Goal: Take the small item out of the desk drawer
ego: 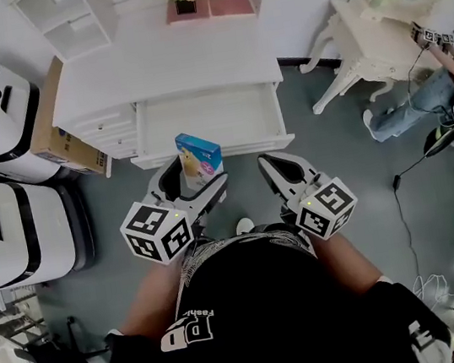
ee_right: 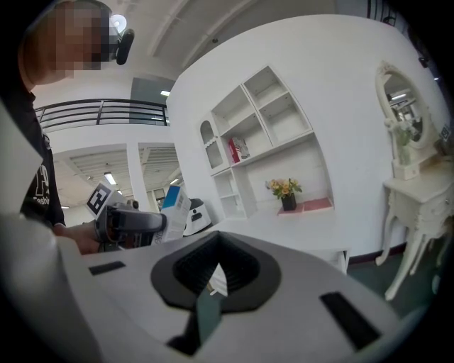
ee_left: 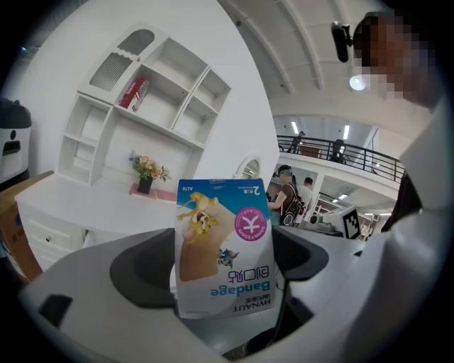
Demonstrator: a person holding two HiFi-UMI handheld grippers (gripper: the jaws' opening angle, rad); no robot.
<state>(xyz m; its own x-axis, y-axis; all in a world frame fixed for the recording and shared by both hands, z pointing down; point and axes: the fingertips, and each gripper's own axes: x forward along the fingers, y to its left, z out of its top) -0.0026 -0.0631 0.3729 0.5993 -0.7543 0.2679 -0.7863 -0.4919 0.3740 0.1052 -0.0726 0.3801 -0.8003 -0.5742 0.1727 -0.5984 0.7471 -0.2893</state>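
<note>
Now my left hand-held gripper (ego: 198,179) clamps the bandage box (ee_left: 224,244) just in front of the open drawer (ego: 225,117); my right hand-held gripper (ego: 275,169), nearer me, is closed on nothing.

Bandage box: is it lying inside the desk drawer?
No, the left gripper holds the bandage box outside the open drawer.

On the head view I couldn't read the print on the bandage box (ego: 199,157), and it covered part of the drawer (ego: 247,144) front. My torso hid the rear of the left gripper (ego: 200,172) and right gripper (ego: 272,167). In the left gripper view, the box's lower edge sat behind the gripper body. The red item (ee_left: 135,93) on the far shelf unit (ee_left: 177,92) was too small to identify.
</note>
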